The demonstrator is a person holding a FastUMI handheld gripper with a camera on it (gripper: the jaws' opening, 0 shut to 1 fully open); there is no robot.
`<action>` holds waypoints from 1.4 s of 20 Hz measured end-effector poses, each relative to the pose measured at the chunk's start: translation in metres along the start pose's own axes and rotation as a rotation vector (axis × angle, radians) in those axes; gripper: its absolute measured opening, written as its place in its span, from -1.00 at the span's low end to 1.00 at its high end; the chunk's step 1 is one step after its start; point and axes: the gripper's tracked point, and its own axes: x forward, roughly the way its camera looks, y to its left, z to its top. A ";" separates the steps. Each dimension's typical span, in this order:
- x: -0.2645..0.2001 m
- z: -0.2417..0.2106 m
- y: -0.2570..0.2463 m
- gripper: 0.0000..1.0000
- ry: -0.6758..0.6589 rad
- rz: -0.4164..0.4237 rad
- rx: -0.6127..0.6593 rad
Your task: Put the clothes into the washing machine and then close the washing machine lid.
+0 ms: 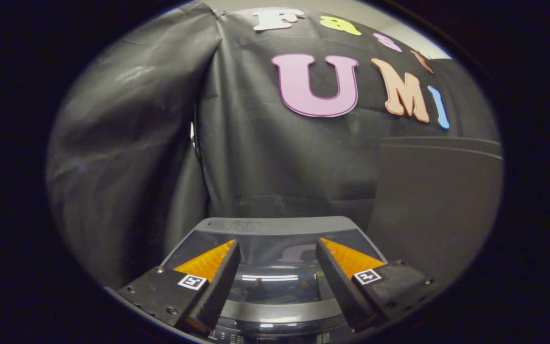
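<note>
A grey top-loading washing machine [275, 225] stands just below and ahead of my fingers. Its dark glass lid [277, 282] lies flat and shut, and reflections show on it. My gripper [277, 248] hovers above the lid, open, with nothing between the fingers. The glass lid shows through the gap between the two fingers. A control strip [275, 337] runs along the machine's near edge beneath the fingers. I see no clothes on the lid or in the fingers.
Black cloth walls [303, 157] stand close behind the machine and to its left. A dark flat panel [437, 210] rises to the right of the machine.
</note>
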 end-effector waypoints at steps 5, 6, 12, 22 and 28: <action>-0.034 0.025 0.010 0.93 -0.051 0.032 -0.036; -0.038 0.028 0.011 0.93 -0.051 0.043 -0.039; -0.077 0.057 0.010 0.93 -0.087 0.090 -0.090; -0.169 0.109 -0.025 0.92 -0.200 0.111 -0.103; -0.237 0.141 -0.063 0.92 -0.254 0.092 -0.025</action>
